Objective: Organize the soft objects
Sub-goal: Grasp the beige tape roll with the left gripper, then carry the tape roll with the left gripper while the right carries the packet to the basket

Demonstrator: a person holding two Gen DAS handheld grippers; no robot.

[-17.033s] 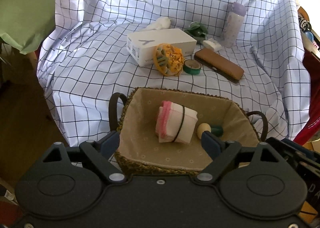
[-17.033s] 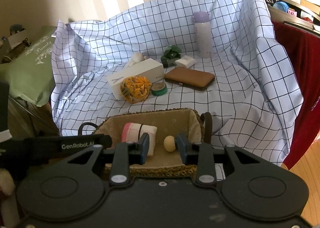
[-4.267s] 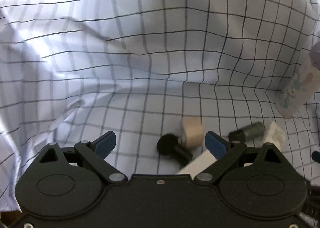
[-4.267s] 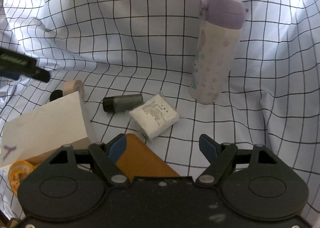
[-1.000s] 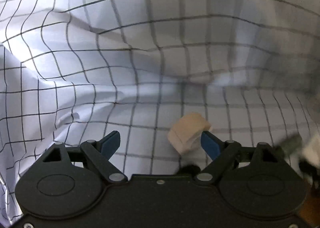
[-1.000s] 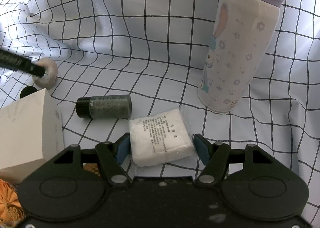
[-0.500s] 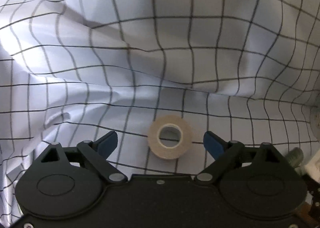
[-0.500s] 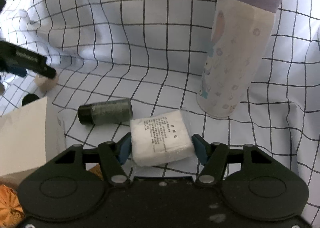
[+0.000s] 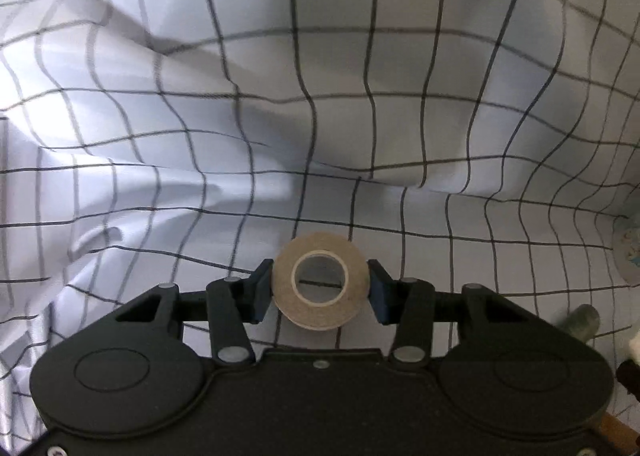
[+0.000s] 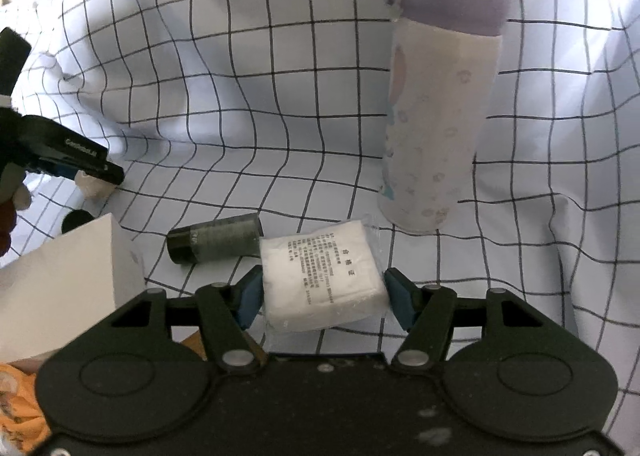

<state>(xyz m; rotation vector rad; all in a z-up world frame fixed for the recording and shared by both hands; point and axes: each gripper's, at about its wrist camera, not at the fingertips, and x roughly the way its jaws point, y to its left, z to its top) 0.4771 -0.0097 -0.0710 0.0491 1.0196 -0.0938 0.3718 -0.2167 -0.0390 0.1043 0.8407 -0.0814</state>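
In the left wrist view my left gripper point(image 9: 320, 292) is shut on a beige roll of tape point(image 9: 320, 282), its hole facing the camera, just above the checked cloth point(image 9: 320, 95). In the right wrist view my right gripper point(image 10: 322, 298) is shut on a white packet of cotton pads point(image 10: 320, 278) with printed text, at cloth level. The left gripper point(image 10: 76, 163) shows at the left edge of that view with the beige roll point(image 10: 90, 185) in it.
A tall white bottle with a lilac lid point(image 10: 436, 111) stands right behind the packet. A dark green cylinder point(image 10: 216, 244) lies left of it. A white box point(image 10: 68, 284) and an orange fabric item point(image 10: 16, 412) are at the lower left.
The left fingers have closed from wide open onto the beige roll. The right fingers have tightened on the white packet, and the right view has shifted slightly closer to the bottle.
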